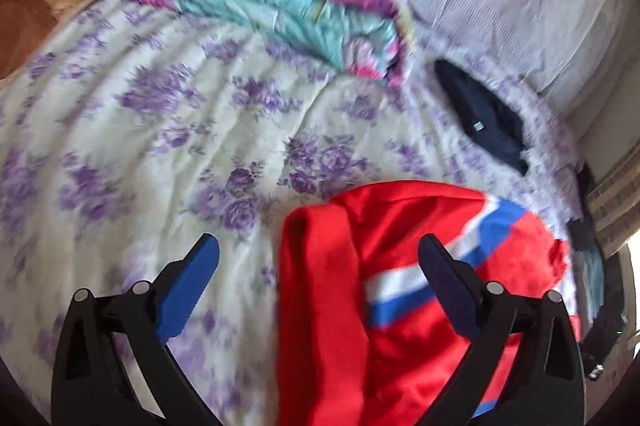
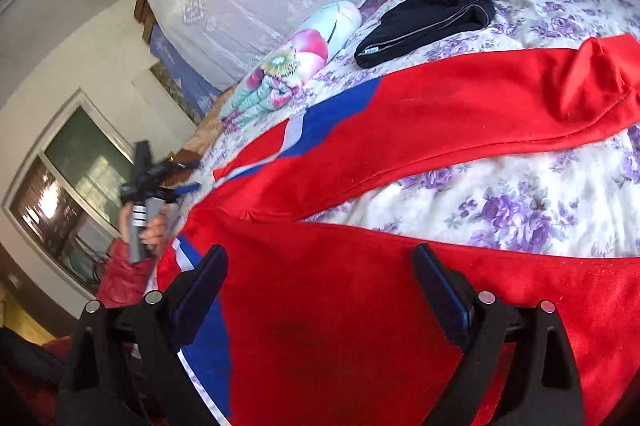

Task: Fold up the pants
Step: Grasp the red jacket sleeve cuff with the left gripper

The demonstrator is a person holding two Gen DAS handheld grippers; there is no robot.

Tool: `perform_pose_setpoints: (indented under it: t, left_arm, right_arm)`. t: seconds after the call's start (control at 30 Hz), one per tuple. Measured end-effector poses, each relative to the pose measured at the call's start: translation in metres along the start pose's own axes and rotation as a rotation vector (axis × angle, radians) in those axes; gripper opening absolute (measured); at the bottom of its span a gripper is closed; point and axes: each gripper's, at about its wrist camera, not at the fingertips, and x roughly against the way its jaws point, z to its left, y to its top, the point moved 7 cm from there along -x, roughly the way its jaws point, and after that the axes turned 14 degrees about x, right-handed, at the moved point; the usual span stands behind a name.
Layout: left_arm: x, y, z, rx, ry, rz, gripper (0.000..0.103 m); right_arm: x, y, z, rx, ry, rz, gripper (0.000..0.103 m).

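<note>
Your left gripper [image 1: 319, 258] and right gripper [image 2: 320, 266] both gape wide, empty. The red pants [image 2: 440, 106] ahead look soft, probably light; pinch a hem edge.

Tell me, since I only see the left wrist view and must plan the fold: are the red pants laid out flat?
Observer: Mostly. The right wrist view shows the red pants with both legs stretched out and splayed apart, and the bedspread showing between them.
Operator: Where is the right gripper?
Observer: The right gripper is open over the nearer leg, holding nothing.
</note>
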Motion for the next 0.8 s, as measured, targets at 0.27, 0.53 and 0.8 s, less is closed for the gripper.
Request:
perform_pose_setpoints:
  t: [0.27,0.53,0.8]
  left_arm:
    - [-0.011,0.0,0.007,0.012,-0.124,0.027,0.092]
    - [-0.023,0.002,-0.025,-0.11,-0.156,0.051,0.082]
    - [-0.03,-0.001,-0.003,-0.053,-0.223,0.122,0.064]
  right_arm:
    - [-0.009,-0.004,-0.003,-0.007,0.026,0.017,0.1]
    - [-0.008,-0.005,-0.004,-0.02,0.045,0.008,0.1]
    - [-0.007,-0.006,-0.004,-0.025,0.056,0.004,0.1]
